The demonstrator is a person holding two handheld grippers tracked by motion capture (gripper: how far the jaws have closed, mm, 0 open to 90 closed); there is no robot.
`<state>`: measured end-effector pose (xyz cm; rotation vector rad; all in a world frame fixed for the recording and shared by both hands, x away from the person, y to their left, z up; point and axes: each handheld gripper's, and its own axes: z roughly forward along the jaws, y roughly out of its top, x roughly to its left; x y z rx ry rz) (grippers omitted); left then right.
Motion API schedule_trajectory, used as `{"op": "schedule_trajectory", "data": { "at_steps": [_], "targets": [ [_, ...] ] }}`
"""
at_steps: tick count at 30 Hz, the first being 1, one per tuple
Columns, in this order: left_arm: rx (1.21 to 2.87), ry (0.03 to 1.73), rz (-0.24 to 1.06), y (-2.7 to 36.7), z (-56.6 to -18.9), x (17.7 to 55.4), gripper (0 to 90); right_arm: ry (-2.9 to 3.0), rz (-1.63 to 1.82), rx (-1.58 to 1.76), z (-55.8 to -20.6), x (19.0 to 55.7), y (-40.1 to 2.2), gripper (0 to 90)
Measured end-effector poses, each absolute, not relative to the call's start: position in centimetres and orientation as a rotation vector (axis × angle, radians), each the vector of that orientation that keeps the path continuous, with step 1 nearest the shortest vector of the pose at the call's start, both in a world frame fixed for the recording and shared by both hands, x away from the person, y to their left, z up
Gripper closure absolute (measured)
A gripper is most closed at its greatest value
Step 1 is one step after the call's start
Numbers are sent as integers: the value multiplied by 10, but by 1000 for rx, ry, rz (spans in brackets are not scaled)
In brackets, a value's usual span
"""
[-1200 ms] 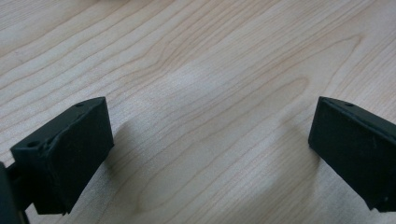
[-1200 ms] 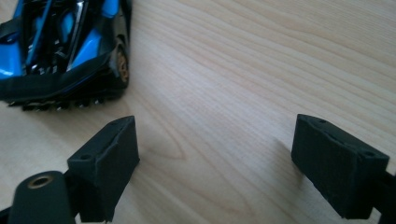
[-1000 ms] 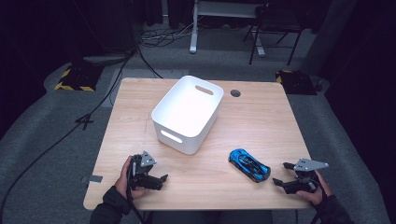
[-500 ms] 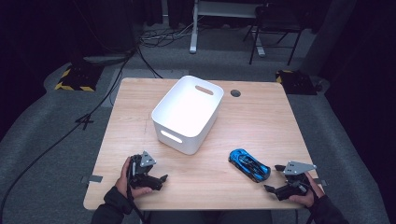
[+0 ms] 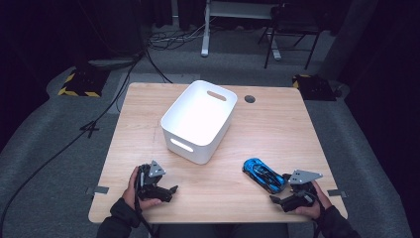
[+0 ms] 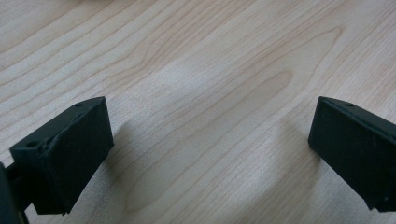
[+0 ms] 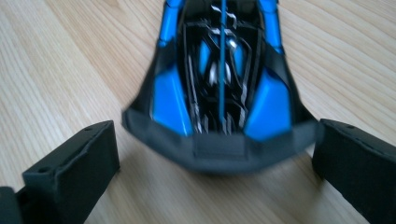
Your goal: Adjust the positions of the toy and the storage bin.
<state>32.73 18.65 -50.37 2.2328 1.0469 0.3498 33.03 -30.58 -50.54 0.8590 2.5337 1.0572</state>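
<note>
Now lined up on the toy car

Right gripper (image 5: 278, 199) had slid in at lower right, jaws just opened wide around the blue toy car's (image 5: 263, 174) tail on the worktop (image 5: 277, 129), not yet pressing; left gripper (image 5: 171, 190) rested open.

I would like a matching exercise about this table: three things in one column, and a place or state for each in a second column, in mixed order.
Things:
1. white bin
2. blue toy car
3. left tool

Places or states:
a. just ahead of the right tool, jaws wide apart
b. open, with bare wood between its jaws
c. empty, near the table's middle

Pairs: 1-c, 2-a, 3-b
</note>
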Motion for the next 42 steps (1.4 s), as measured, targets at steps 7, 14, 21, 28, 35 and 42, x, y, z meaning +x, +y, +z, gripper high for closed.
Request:
{"op": "schedule_trajectory", "data": {
  "at_steps": [7, 14, 21, 28, 35, 42],
  "targets": [
    [2233, 1046, 349, 187, -504, 327, 1, 2506, 1046, 918, -505, 336, -293, 7],
    [2232, 1047, 341, 186, -504, 327, 1, 2442, 1060, 981, -504, 338, -295, 109],
    [2235, 1056, 380, 186, -503, 328, 1, 2455, 1098, 920, -503, 339, -294, 243],
    [2224, 1089, 385, 182, -502, 328, 7, 2434, 1083, 960, -502, 339, -298, 245],
    [2206, 1106, 398, 181, -501, 328, 100, 2347, 1041, 1071, -502, 345, -316, 245],
    [2178, 1076, 425, 176, -493, 327, 156, 2283, 1002, 1137, -501, 350, -333, 245]
  ]
}}
